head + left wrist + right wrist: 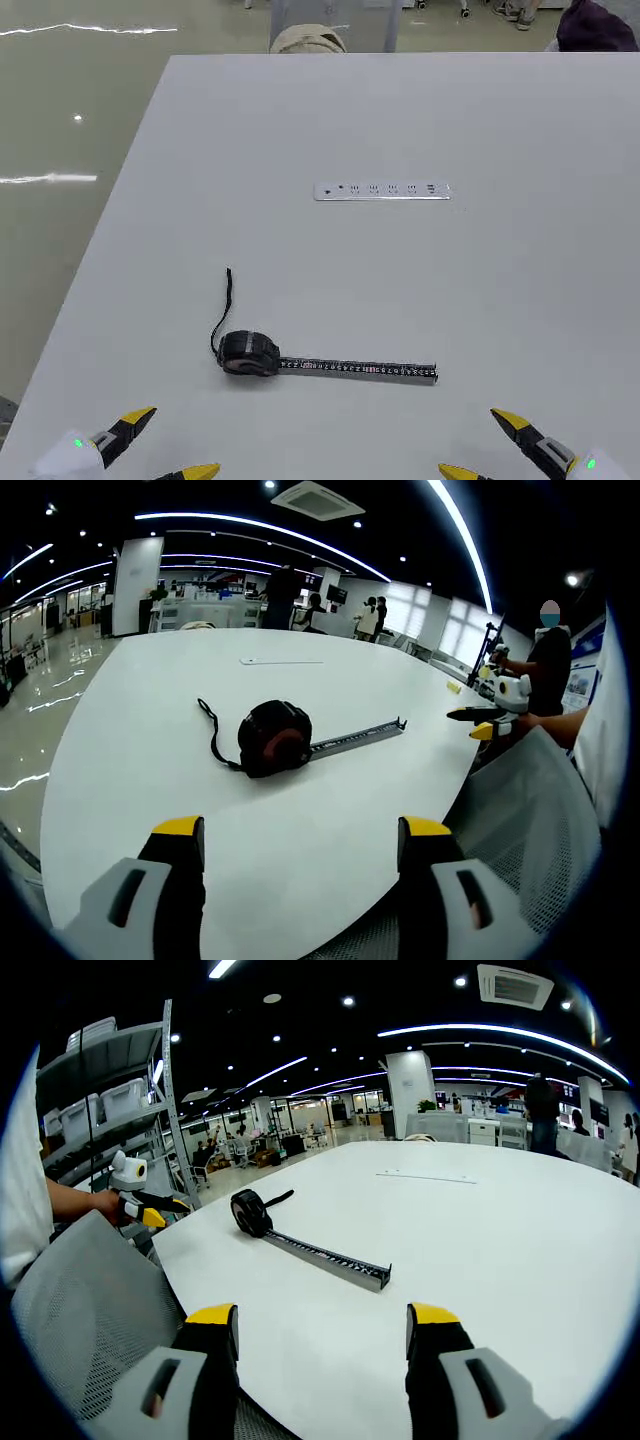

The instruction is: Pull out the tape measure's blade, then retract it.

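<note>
The left tongs (180, 440) and right tongs (471, 440) stood wide open, empty. Ahead, the black round tape measure (247, 353) lay nearer the left tongs; its extended grey blade (360, 369) ran crosswise toward the right tongs.

Black round tape measure (247, 353) lying on its side on a white table (400, 280); blade (357, 370) drawn out flat toward the right, wrist strap (222, 310) trailing behind.
</note>
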`<action>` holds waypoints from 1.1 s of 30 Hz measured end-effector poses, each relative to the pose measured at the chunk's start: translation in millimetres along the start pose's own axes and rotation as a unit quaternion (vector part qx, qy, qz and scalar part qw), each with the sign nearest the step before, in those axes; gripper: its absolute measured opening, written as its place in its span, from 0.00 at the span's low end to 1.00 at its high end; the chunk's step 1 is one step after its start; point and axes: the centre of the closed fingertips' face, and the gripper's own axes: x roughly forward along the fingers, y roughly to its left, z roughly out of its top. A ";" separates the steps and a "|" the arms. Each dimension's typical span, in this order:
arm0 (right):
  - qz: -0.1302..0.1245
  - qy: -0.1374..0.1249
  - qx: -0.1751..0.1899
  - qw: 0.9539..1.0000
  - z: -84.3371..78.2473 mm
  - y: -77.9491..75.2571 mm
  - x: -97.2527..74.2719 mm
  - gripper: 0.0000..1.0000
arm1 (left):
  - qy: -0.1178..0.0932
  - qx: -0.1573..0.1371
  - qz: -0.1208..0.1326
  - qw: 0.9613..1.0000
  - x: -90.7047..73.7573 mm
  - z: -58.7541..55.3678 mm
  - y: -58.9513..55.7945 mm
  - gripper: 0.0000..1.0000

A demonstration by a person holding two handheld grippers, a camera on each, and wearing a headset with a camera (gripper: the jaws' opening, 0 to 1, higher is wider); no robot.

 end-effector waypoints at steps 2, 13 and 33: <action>-0.002 -0.001 -0.001 1.000 -0.5 -0.5 -2.1 0.69 | -0.003 -0.002 0.001 1.000 -1.0 0.6 -0.2 0.78; -0.005 -0.004 -0.001 1.000 1.4 -1.3 -4.9 0.70 | -0.005 -0.006 0.006 1.000 -0.8 -0.6 -0.7 0.78; -0.002 -0.008 0.012 1.000 1.8 -1.6 -5.0 0.69 | -0.002 -0.009 0.005 1.000 0.3 -2.0 0.8 0.77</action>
